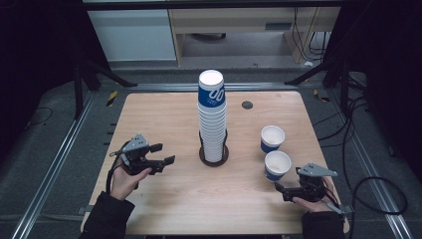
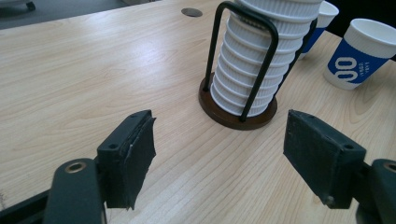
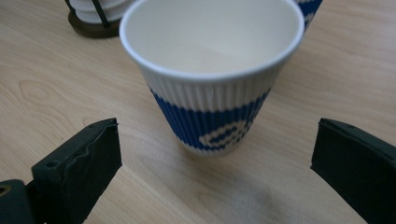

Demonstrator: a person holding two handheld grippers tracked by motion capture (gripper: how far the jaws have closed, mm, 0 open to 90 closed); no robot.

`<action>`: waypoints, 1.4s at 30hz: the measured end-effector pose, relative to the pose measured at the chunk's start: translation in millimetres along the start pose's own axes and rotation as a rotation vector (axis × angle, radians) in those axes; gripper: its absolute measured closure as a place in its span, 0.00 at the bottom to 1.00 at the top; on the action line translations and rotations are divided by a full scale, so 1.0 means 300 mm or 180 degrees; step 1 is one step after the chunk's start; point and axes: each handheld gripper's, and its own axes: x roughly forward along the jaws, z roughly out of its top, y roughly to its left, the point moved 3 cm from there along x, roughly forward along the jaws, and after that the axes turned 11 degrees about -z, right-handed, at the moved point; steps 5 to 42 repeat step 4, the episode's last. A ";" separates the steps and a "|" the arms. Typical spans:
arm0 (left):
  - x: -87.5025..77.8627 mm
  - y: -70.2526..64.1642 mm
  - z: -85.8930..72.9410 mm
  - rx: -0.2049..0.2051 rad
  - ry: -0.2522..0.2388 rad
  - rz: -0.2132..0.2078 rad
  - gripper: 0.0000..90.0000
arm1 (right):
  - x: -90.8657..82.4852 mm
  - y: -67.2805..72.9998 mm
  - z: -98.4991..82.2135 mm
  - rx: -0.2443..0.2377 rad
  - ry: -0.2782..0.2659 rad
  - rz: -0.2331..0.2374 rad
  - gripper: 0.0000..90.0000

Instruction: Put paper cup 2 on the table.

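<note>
Before the right claw [image 3: 215, 163], upright cup [image 3: 212, 70], mouth up, untouched

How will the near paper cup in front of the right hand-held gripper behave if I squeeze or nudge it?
The near cup looks empty and thin-walled, so it is probably very light and may dent under a hard squeeze. Its ribbed sleeve should help against slipping. The base is narrower than the rim, so a push up high would likely tip it; the right hand-held gripper stands open before it.
</note>
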 end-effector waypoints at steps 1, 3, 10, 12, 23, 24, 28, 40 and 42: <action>0.001 0.002 -0.001 -0.0002 0.0005 0.0008 0.27 | 0.002 0.000 -0.010 -0.0020 0.0053 -0.0023 0.02; 0.002 0.004 -0.003 -0.0012 0.0014 0.0011 0.27 | 0.007 -0.002 -0.018 -0.0052 0.0073 -0.0043 0.02; 0.003 0.006 -0.006 -0.0012 0.0029 0.0021 0.27 | 0.008 -0.004 -0.019 -0.0054 0.0080 -0.0071 0.02; 0.003 0.006 -0.006 -0.0012 0.0029 0.0021 0.27 | 0.008 -0.004 -0.019 -0.0054 0.0080 -0.0071 0.02; 0.003 0.006 -0.006 -0.0012 0.0029 0.0021 0.27 | 0.008 -0.004 -0.019 -0.0054 0.0080 -0.0071 0.02; 0.003 0.006 -0.006 -0.0012 0.0029 0.0021 0.27 | 0.008 -0.004 -0.019 -0.0054 0.0080 -0.0071 0.02; 0.003 0.006 -0.006 -0.0012 0.0029 0.0021 0.27 | 0.008 -0.004 -0.019 -0.0054 0.0080 -0.0071 0.02; 0.003 0.006 -0.006 -0.0012 0.0029 0.0021 0.27 | 0.008 -0.004 -0.019 -0.0054 0.0080 -0.0071 0.02; 0.003 0.006 -0.006 -0.0012 0.0029 0.0021 0.27 | 0.008 -0.004 -0.019 -0.0054 0.0080 -0.0071 0.02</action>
